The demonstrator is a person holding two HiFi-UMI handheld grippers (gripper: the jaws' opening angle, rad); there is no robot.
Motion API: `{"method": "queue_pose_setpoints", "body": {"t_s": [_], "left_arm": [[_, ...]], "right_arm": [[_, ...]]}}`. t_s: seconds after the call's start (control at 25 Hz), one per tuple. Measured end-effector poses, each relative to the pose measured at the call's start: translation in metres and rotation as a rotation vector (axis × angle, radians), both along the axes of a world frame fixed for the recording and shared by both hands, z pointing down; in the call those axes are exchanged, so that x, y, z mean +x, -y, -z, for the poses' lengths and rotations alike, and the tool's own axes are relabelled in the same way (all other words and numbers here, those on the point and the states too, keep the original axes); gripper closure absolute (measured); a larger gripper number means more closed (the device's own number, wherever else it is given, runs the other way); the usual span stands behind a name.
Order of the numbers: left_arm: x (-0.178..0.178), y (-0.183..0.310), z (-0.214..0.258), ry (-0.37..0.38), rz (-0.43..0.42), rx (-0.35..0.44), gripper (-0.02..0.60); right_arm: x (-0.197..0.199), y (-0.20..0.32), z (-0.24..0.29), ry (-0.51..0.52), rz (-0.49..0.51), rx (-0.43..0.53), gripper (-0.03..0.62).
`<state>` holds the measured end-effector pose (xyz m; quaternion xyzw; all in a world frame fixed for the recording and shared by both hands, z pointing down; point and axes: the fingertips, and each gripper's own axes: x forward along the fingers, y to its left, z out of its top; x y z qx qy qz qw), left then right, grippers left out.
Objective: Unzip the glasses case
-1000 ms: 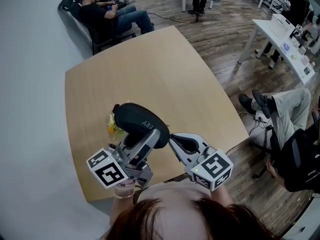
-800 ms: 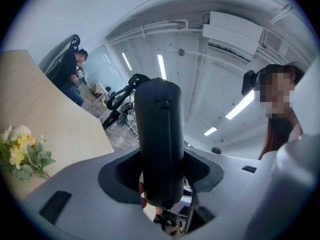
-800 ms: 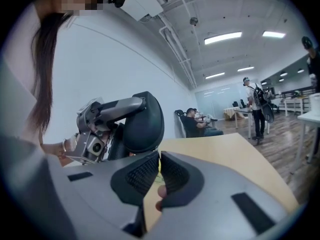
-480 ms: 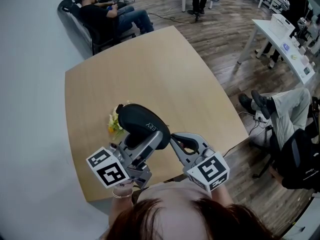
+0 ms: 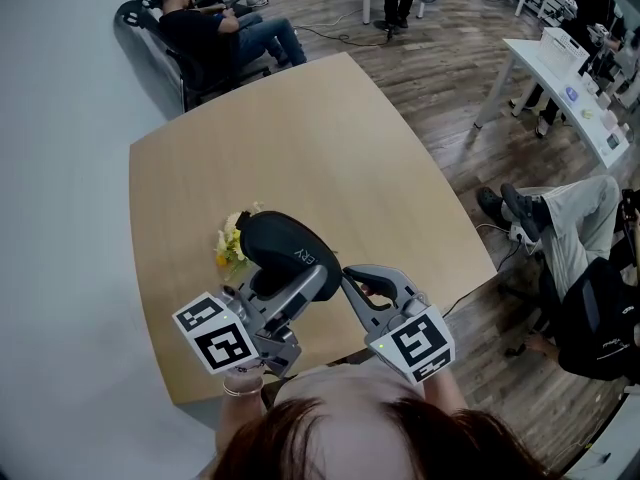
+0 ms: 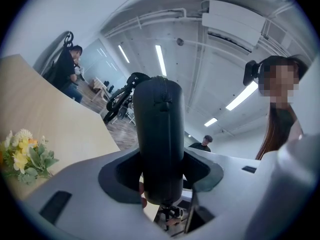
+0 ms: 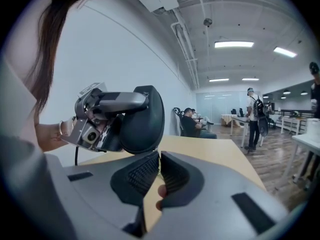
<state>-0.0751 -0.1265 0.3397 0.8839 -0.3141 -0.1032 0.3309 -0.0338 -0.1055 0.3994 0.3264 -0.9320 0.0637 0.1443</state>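
A black oval glasses case point(image 5: 285, 248) hangs above the wooden table point(image 5: 330, 138), and my left gripper point(image 5: 290, 283) is shut on it. In the left gripper view the case point(image 6: 159, 134) stands upright between the two pads, its zipper seam facing the camera. My right gripper point(image 5: 348, 276) sits at the case's near right end. In the right gripper view its jaws point(image 7: 159, 156) are closed tip to tip just under the case's point(image 7: 142, 121) lower edge. Whether a zipper pull is pinched there is hidden. The left gripper point(image 7: 107, 114) shows clamped on the case's left side.
A small bunch of yellow and white flowers point(image 5: 232, 243) lies on the table just left of the case. People sit in chairs point(image 5: 215, 28) beyond the far edge. A white desk point(image 5: 570, 78) and a seated person point(image 5: 570, 228) are to the right.
The case and left gripper have drifted slightly down and right, uncovering more of the flowers. The right gripper has rolled a little in place, jaws still closed at the case's end.
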Motion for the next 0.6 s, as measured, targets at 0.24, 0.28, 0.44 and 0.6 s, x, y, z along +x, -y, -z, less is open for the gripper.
{"method": "queue_pose_setpoints", "body": {"t_s": [0.24, 0.28, 0.44, 0.6], "left_arm": [[0.002, -0.001, -0.004, 0.031, -0.015, -0.014, 0.35], [0.001, -0.001, -0.006, 0.037, -0.02, -0.016, 0.351], [0.003, -0.002, -0.009, 0.06, -0.042, -0.026, 0.353], [0.009, -0.003, -0.012, 0.086, -0.064, -0.042, 0.354]], "right_arm": [[0.002, 0.001, -0.003, -0.047, 0.002, 0.023, 0.576], [0.001, 0.001, -0.005, -0.057, 0.003, 0.028, 0.576], [0.002, 0.001, -0.007, -0.085, 0.007, 0.042, 0.576], [0.006, 0.0, -0.009, -0.108, 0.01, 0.05, 0.576]]}}
